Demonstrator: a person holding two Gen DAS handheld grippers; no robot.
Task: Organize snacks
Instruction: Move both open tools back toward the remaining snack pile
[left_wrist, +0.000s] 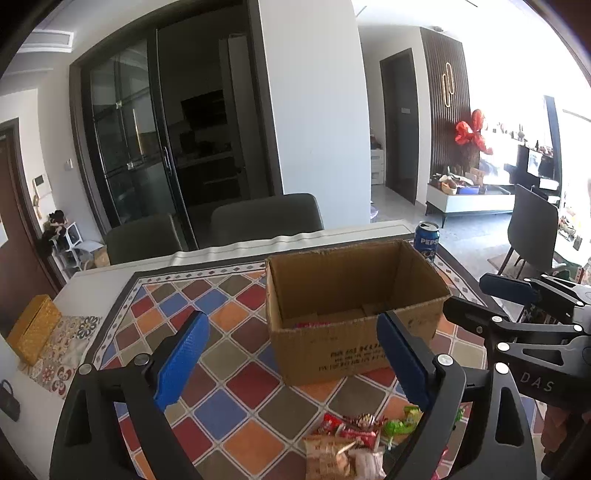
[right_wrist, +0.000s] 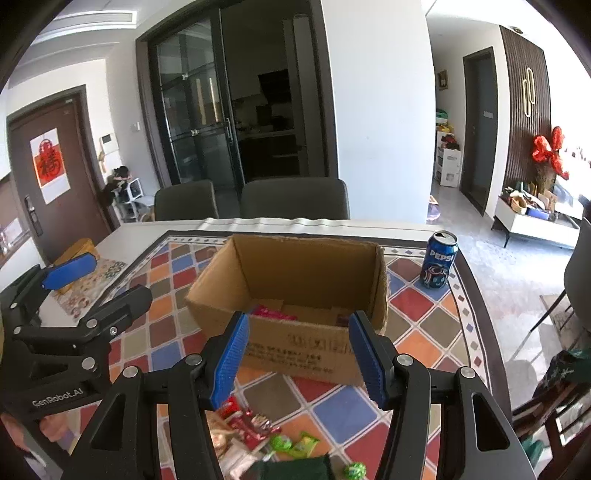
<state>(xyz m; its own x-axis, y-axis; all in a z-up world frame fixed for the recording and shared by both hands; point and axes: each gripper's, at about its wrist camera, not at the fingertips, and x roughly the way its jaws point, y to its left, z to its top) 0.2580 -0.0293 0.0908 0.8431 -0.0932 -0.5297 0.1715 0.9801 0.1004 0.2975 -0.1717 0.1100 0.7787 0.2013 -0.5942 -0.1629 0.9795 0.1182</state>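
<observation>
An open cardboard box (left_wrist: 351, 332) (right_wrist: 306, 350) stands on the patterned tablecloth, with a pink packet (right_wrist: 273, 314) lying on its floor. Several loose snack packets (left_wrist: 351, 439) (right_wrist: 258, 432), red, green and tan, lie in a pile in front of the box, near the table's front edge. My left gripper (left_wrist: 291, 354) is above the pile on the near side of the box, open, with nothing between its blue pads. My right gripper (right_wrist: 298, 358) hangs beside it, also open and empty. Each gripper shows in the other's view: the right gripper (left_wrist: 487, 299), the left gripper (right_wrist: 99, 284).
A blue Pepsi can (left_wrist: 426, 240) (right_wrist: 439, 264) stands behind and to the right of the box, near the table's right edge. A yellow box (left_wrist: 33, 328) lies at the table's left. Two dark chairs (right_wrist: 295, 199) stand at the far side.
</observation>
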